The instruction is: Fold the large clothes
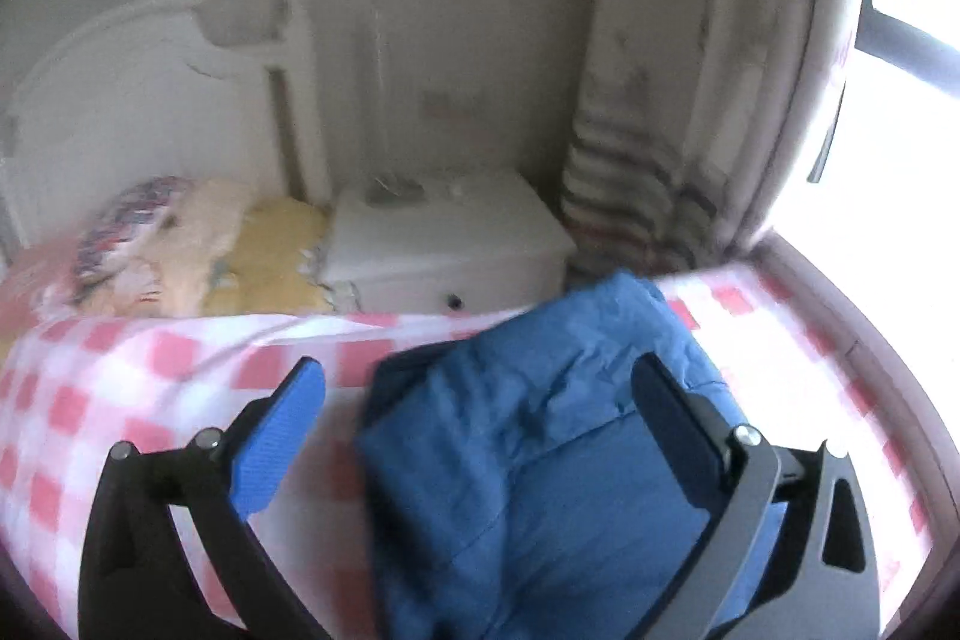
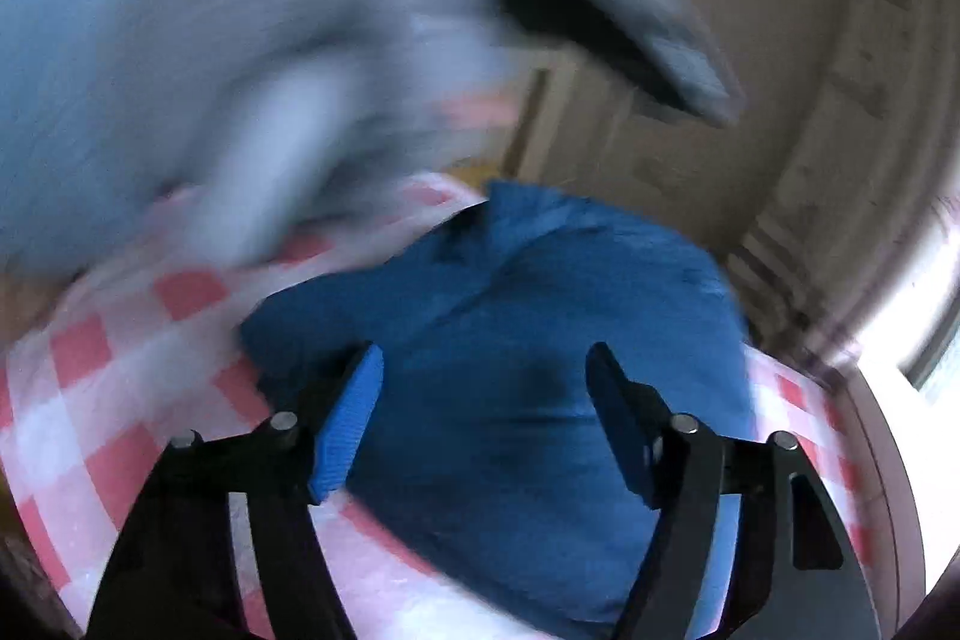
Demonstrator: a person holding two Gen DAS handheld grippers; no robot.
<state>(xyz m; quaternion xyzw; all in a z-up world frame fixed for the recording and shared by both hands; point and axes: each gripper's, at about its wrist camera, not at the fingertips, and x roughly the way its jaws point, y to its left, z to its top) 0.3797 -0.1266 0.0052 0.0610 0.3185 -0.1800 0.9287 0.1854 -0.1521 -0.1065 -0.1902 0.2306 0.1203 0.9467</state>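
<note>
bed: covered with a pink and white checked sheet [image 1: 180, 370], which also shows in the right wrist view [image 2: 120, 400]; white headboard [image 1: 120, 100] at the far left end

jacket: blue padded one [image 1: 540, 430], folded into a chunky bundle, sitting right on the sheet close to the bed's far edge; same bundle in the right wrist view [image 2: 510, 340], sheet showing on both sides of it

pillows: a patterned one [image 1: 132, 226] plus a yellowish one [image 1: 270, 250], piled on the bed up by the headboard, well apart from the jacket

blur: right wrist view is pretty smeared, so the sheet's edges are hard to make out there
</note>
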